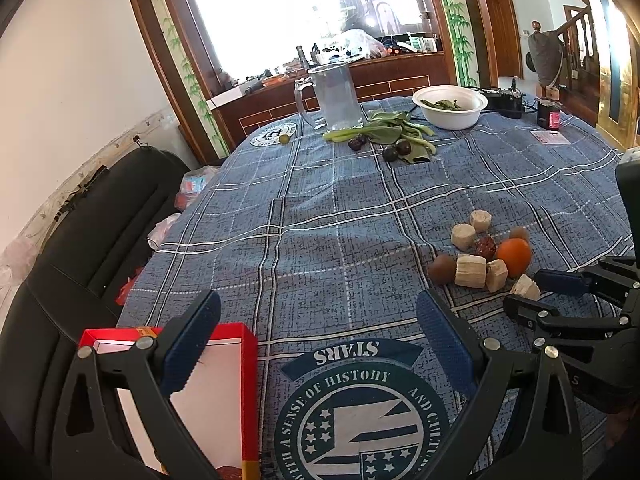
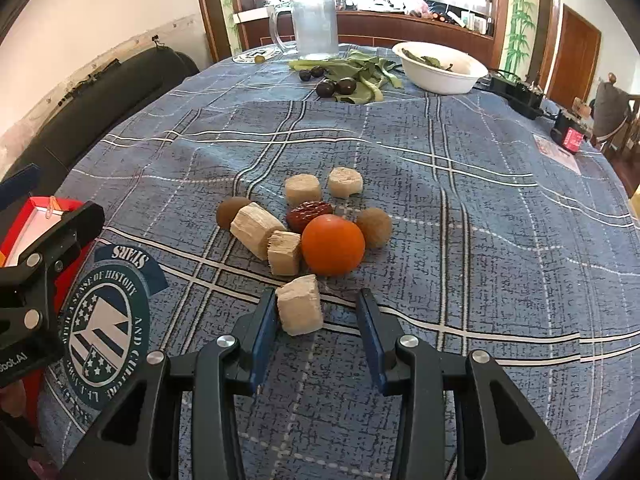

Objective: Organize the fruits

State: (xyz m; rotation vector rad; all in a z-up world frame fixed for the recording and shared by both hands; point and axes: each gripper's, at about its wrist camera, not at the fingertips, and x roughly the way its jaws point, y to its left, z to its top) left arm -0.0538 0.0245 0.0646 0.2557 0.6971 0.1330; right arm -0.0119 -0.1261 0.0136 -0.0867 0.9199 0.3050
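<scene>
The right tongs (image 2: 316, 312) stand apart, astride a pale cut fruit chunk (image 2: 300, 305) touching only the nine-o'clock pad; centring first would stop it twisting. The left tongs (image 1: 318, 344) gape empty. At twelve lies the orange round fruit (image 2: 333, 245).

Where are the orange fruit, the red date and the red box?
orange fruit (image 2: 333, 245), right wrist view, middle of its rounded front.
red date (image 2: 309, 213), right wrist view, centre of its wrinkled skin.
red box (image 1: 250, 376), left wrist view, its right-hand red wall.
</scene>
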